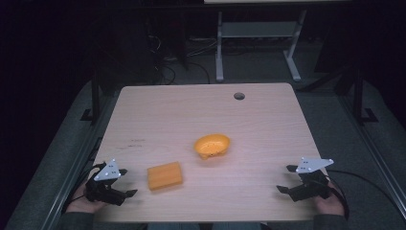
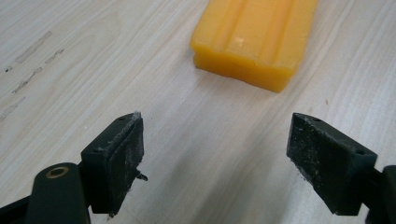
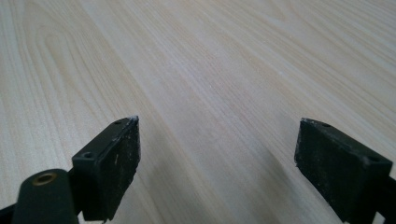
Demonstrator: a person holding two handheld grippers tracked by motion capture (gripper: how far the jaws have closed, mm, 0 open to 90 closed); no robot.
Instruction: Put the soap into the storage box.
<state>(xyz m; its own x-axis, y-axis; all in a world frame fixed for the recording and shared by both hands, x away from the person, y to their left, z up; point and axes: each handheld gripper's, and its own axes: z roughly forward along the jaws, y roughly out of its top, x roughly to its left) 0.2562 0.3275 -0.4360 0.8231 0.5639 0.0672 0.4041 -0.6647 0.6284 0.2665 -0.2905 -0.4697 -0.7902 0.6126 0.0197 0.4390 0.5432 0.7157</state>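
Observation:
An orange rectangular block (image 1: 164, 175) lies on the wooden table (image 1: 201, 110) at the front left of centre; in the left gripper view the block (image 2: 254, 39) sits just ahead of the jaws. An orange bowl (image 1: 211, 145) rests near the table's middle. My left gripper (image 1: 127, 182) is held at the front left corner, open and empty, a short way left of the block. My right gripper (image 1: 285, 178) hovers at the front right, open, with bare tabletop between its jaws. The left gripper (image 2: 215, 149) and right gripper (image 3: 217, 154) both show wide gaps.
A round cable hole (image 1: 239, 96) sits near the table's far edge. Dark scuff marks (image 1: 131, 142) mark the wood at the left. Beyond the table stand a white desk frame (image 1: 258, 36) and cables on a grey floor.

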